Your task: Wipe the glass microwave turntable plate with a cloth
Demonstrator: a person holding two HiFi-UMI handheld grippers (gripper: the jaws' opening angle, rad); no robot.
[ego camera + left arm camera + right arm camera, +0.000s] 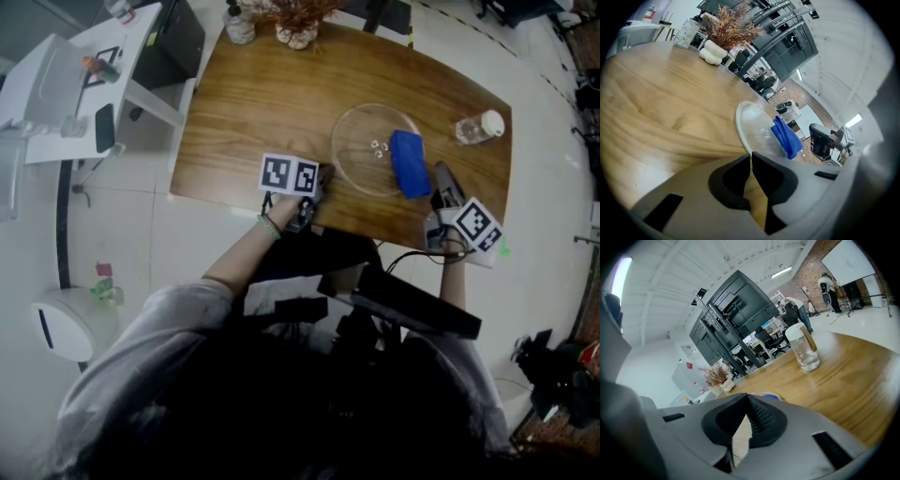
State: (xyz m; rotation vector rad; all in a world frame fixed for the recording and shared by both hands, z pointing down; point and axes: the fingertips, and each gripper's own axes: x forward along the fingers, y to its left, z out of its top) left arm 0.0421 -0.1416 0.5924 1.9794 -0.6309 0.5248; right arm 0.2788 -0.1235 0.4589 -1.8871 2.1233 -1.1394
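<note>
Glass plate (370, 150): clear, round, flat on the wooden table (253, 103), on its near half and right of centre, between the two grippers. Left gripper (323, 175), nearest the table's front edge, sits just beside the plate's left rim; its jaws are pressed together with nothing between them. Right gripper (439, 174) is at the plate's near right side, jaws likewise pressed together and empty, tips close to the cloth (408, 164). Each gripper carries a cube with black-and-white square markers (289, 174). The cloth is blue, folded, and lies on the right part of the plate. Further right, a clear jar (480, 127) with a white lid stands upright. At the far edge: a white vase (298, 34) of dried brown stems and a small bottle (238, 23).
</note>
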